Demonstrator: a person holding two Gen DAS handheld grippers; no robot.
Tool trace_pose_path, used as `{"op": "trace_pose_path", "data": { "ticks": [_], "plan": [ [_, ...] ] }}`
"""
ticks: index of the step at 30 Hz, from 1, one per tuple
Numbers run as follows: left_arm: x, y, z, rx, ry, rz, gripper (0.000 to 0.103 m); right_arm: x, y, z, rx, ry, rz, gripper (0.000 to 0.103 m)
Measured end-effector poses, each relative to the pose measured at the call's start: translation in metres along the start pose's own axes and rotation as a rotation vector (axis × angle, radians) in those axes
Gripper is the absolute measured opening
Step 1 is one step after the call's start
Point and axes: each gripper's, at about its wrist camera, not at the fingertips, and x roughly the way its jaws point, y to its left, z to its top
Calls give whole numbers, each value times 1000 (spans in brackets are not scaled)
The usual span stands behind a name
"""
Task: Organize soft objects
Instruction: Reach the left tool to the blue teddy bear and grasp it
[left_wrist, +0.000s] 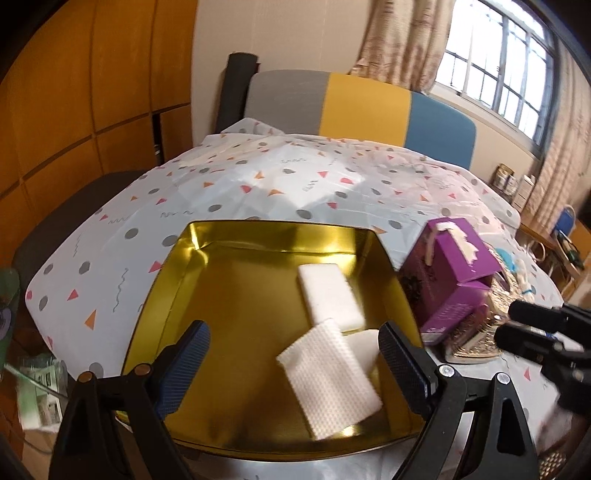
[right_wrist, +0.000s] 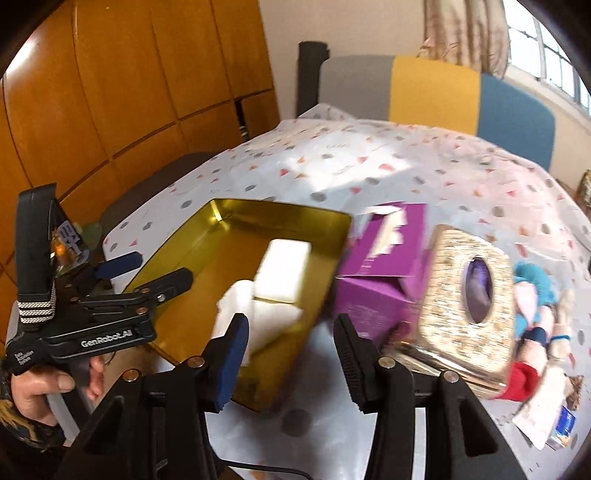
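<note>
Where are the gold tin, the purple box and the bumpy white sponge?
gold tin (left_wrist: 229, 295), left wrist view, bare floor.
purple box (left_wrist: 458, 254), left wrist view, top face.
bumpy white sponge (left_wrist: 328, 376), left wrist view, textured top.

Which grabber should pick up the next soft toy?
Probably the right gripper: its empty, open jaws are nearer the blue-haired plush doll beside the glittery gold tissue box. The left gripper hangs over the gold metal tin.
</note>
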Motion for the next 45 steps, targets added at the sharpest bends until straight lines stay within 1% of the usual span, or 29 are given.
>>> {"op": "trace_pose_path", "data": {
  "ticks": [3, 10, 17, 19, 22, 23, 25, 27, 28, 29, 30, 31, 33, 34, 35, 37, 39, 41, 43, 45],
  "plan": [
    [-3, -11, 0, 31, 1, -17, 94, -15, -18, -5, 38, -29, -36, 48],
    [-9, -37, -1, 101, -2, -54, 96, -44, -75, -20, 177, -82, -133, 49],
    [-19, -66, -1, 189, -18, -98, 99, -75, -148, -42, 351, -131, -277, 49],
    [-25, -74, 1, 215, -34, -118, 100, -85, -174, -52, 416, -148, -338, 49],
    [-35, -86, 5, 238, -59, -177, 100, -97, -218, -67, 528, -164, -457, 49],
    [-38, -91, 9, 242, -58, -205, 100, -101, -234, -72, 566, -166, -514, 49],
    [-43, -101, 14, 249, -65, -232, 100, -104, -266, -85, 639, -170, -630, 49],
    [-46, -113, 22, 263, -72, -267, 99, -107, -294, -104, 735, -168, -700, 49],
    [-47, -119, 26, 271, -71, -282, 99, -108, -303, -111, 775, -174, -710, 49],
    [-49, -128, 31, 282, -79, -297, 99, -109, -315, -122, 849, -167, -715, 49],
    [-51, -135, 34, 296, -82, -311, 99, -113, -324, -131, 922, -170, -691, 49],
    [-50, -143, 36, 315, -79, -328, 99, -118, -331, -139, 984, -199, -661, 50],
    [-50, -166, 40, 367, -85, -341, 99, -120, -336, -145, 1015, -191, -666, 56],
    [-49, -176, 42, 387, -78, -360, 99, -119, -339, -149, 1040, -188, -632, 56],
    [-47, -183, 45, 398, -67, -382, 99, -117, -340, -149, 1050, -187, -610, 56],
    [-44, -198, 51, 406, -51, -407, 99, -115, -338, -147, 1030, -166, -615, 56],
    [-40, -221, 59, 432, -31, -434, 99, -112, -335, -145, 1015, -160, -591, 56],
    [-31, -239, 66, 445, -3, -443, 99, -109, -333, -143, 1004, -152, -578, 56],
    [-18, -265, 73, 467, 46, -442, 97, -108, -332, -143, 1002, -159, -564, 56],
    [-6, -286, 78, 496, 76, -441, 95, -108, -334, -143, 1009, -164, -554, 56]
  ]
}}
